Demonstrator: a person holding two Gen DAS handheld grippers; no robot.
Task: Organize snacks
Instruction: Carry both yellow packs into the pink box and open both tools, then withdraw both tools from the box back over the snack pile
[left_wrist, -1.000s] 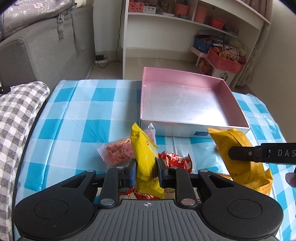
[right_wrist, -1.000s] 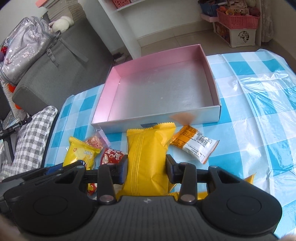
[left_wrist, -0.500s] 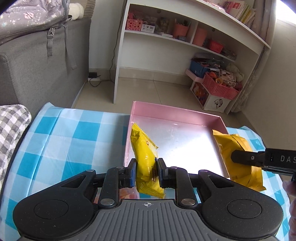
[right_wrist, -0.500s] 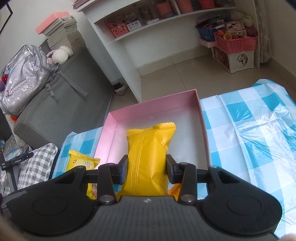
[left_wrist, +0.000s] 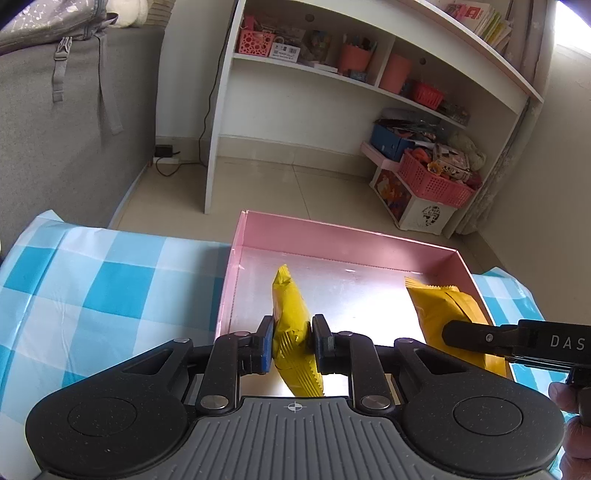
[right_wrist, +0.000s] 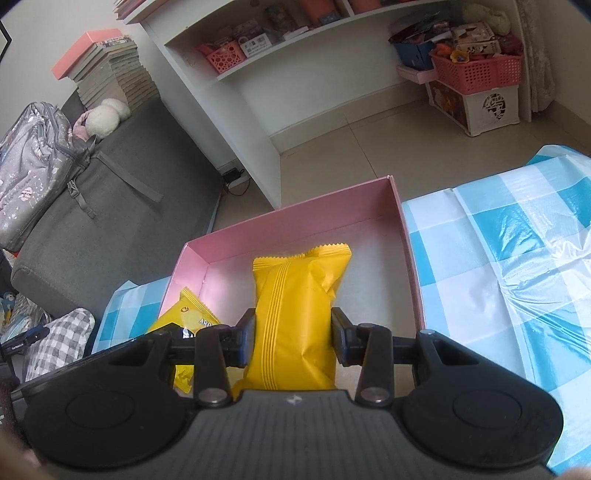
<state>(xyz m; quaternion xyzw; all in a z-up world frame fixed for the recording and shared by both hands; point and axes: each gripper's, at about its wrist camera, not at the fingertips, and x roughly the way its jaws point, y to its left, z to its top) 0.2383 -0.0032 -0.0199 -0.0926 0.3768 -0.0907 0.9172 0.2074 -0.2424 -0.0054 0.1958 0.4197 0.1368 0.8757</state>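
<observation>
Low in the left wrist view, the left hand-held gripper (left_wrist: 292, 341) is clenched on a thin yellow snack packet (left_wrist: 291, 332) over the pink box (left_wrist: 332, 234). At frame centre of the right wrist view, the right hand-held gripper (right_wrist: 293, 338) grasps a plump orange-yellow packet (right_wrist: 295, 314) above the same box, on the blue-checked counter (right_wrist: 498, 258).

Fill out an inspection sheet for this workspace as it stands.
Surface: table under blue checked cloth.
Job's things: pink box, bare floor; yellow snack packet and orange-yellow snack packet held over it.
Clutter: nothing seen on the cloth.
Grippers: left claw shut on the yellow packet; right claw shut on the orange-yellow packet.
Cables: black cord and power strip on the floor.
Surroundings: white shelf unit, grey sofa, pink basket.
</observation>
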